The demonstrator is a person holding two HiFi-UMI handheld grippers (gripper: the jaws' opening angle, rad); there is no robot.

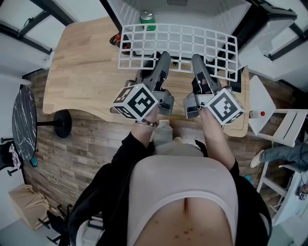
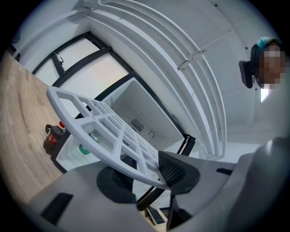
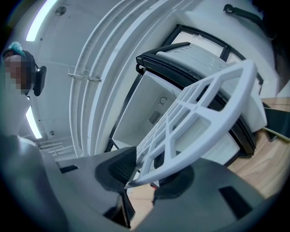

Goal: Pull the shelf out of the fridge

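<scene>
Two grippers hold the white shelf (image 1: pixel 178 45) by its near edge, one on each side of the middle. The left gripper (image 1: pixel 155 60) has its jaws pressed on the shelf's rim, with the rim between the two pads. The right gripper (image 1: pixel 198 61) has its jaws clamped on the same rim in the same way. Nothing else is in either one.

The shelf is up in the air, over the far side of the wooden table (image 1: pixel 77 72). Its far edge is close to the open fridge (image 1: pixel 202 9). It looks like most or all of it is already out, but I cannot tell if the back edge is free of the fridge yet. A green can (image 1: pixel 147 18) sits inside the fridge. A dark soda bottle (image 1: pixel 115 38) stands near the shelf's left corner.

The shelf is a flat grid of white bars with square holes. It looks stiff and light, most likely plastic, so it should not bend much. It is wide, so it could tip or swing if only one side were held. Two holds spread apart on the front rim should keep it level. The bars look smooth and may slip, so a firm squeeze on the thick rim is best, not on the thin inner bars. Pull it straight back and flat, so it does not bump the can or the bottle.
</scene>
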